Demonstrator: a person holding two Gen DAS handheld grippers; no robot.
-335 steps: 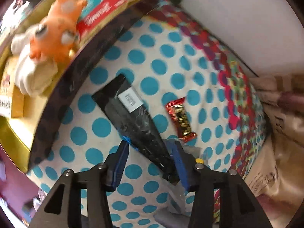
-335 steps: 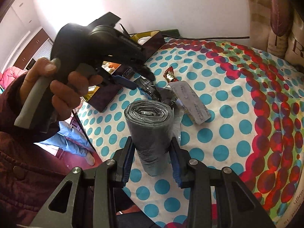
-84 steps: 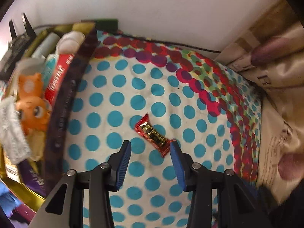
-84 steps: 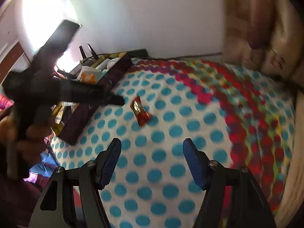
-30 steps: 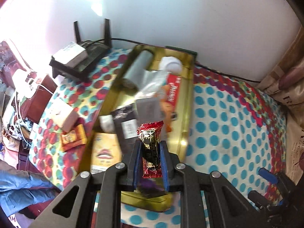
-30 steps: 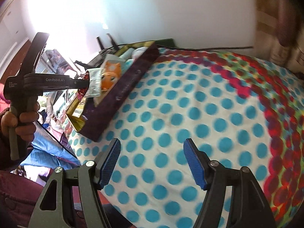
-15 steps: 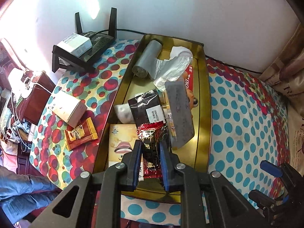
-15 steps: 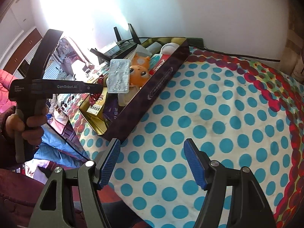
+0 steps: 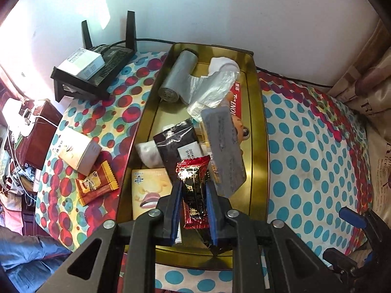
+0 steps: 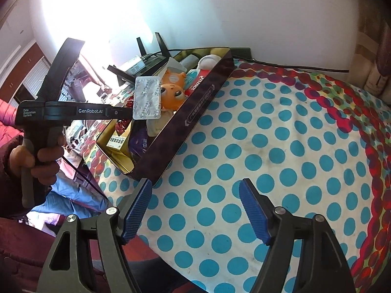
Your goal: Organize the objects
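A red and black foil candy wrapper (image 9: pixel 194 190), printed with gold Chinese characters, is clamped upright between the blue-padded fingers of the left gripper (image 9: pixel 193 210) and is held above the near end of a long gold-lined tin box (image 9: pixel 259 146). Inside the box are seen a grey roll of bags (image 9: pixel 178 79), crumpled clear plastic (image 9: pixel 210 90), a silver blister pack (image 9: pixel 223 146), a black packet with a white label (image 9: pixel 180 141), an orange plush toy (image 10: pixel 172 91) and a red carton lettered "TYLENOL" (image 9: pixel 235 97). "GenRobot.AI" is printed on the left gripper's body. The right gripper (image 10: pixel 195 210) is held wide apart, with nothing between its fingers, over the blue-dotted tablecloth (image 10: pixel 281 146).
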